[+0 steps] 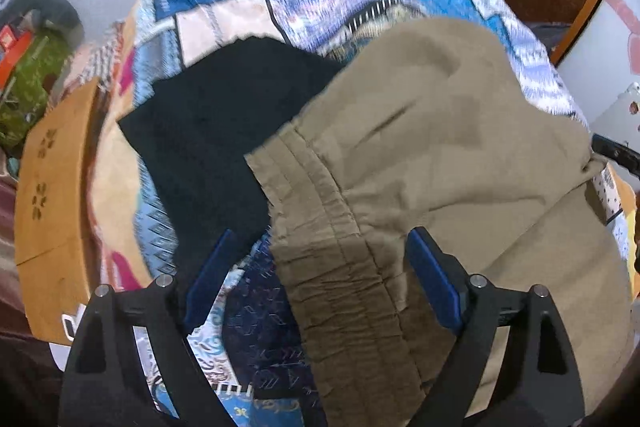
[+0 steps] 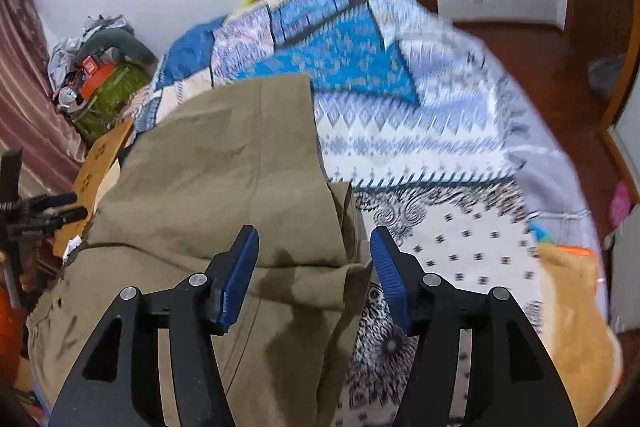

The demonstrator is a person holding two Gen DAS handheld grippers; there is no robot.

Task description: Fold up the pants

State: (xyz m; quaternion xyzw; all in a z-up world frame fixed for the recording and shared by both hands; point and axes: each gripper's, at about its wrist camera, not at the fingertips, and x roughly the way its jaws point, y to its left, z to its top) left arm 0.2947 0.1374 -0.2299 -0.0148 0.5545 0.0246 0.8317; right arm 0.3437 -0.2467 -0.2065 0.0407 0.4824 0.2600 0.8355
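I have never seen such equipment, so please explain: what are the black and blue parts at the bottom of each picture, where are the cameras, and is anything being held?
Each picture comes from a camera on a hand-held gripper, looking forward along its two blue-padded fingers. The first shows the left gripper, the second the right gripper. Both are open and hold nothing. Khaki pants, partly folded, lie on a bed with a blue patterned quilt. A dark garment lies beside the pants, partly under them. The pants' waistband lies between the left gripper's fingers.

I'm seeing the pants running off the lower edge, the bedspread blurring, and the dark garment lying partly covered.
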